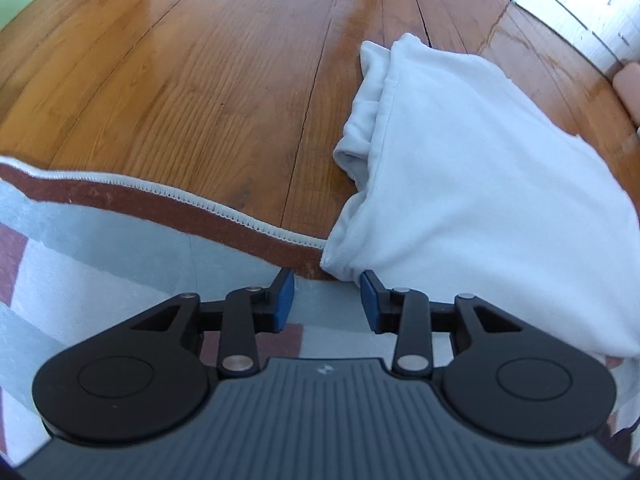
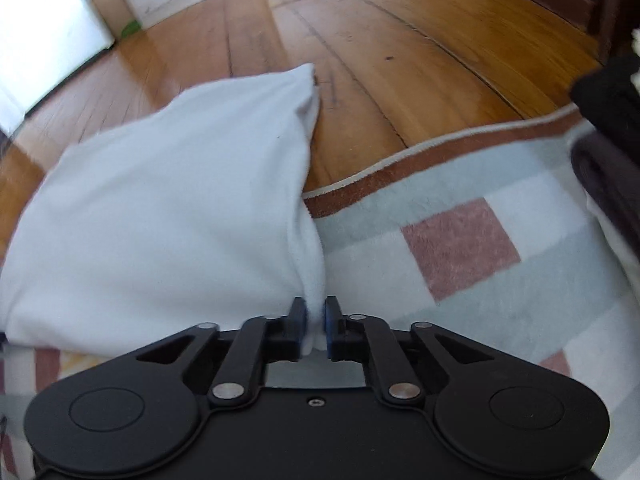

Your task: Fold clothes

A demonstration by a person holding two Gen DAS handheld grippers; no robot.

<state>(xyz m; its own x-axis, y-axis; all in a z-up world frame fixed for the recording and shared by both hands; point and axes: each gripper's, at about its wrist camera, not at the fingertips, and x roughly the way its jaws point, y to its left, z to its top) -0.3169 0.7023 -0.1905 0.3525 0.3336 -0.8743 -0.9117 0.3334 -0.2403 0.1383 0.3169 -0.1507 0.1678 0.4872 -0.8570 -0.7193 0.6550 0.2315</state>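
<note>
Garment: a white, soft fleece-like garment [image 1: 480,184], already folded into a thick, layered bundle; stacked edges show along its left side in the left wrist view.
Where it lies: partly on the glossy brown wooden plank floor [image 1: 192,80], partly on the pale checked rug with pink and grey-blue squares and a rust-brown border [image 2: 460,248]; its near end overlaps the rug's edge.
Left tongs [image 1: 327,300]: released, blue pads apart with only rug showing between them; the right-hand pad sits just beside the garment's near corner, and I cannot tell whether it touches.
Right tongs [image 2: 316,326]: nearly closed, clenched on a thin bunched ridge of the white cloth at the garment's near right edge; the fabric fills the narrow gap between the pads.
Done so far: judging by the doubled layers, at least one fold is in place and the piece is compact.
Left to do: probably a final fold or a lift by the pinched edge, then setting it aside; the left corner looks free and may need regrasping.
Surroundings: dark folded clothes [image 2: 608,128] sit at the rug's far right, well apart from the white garment, perhaps finished pieces.
</note>
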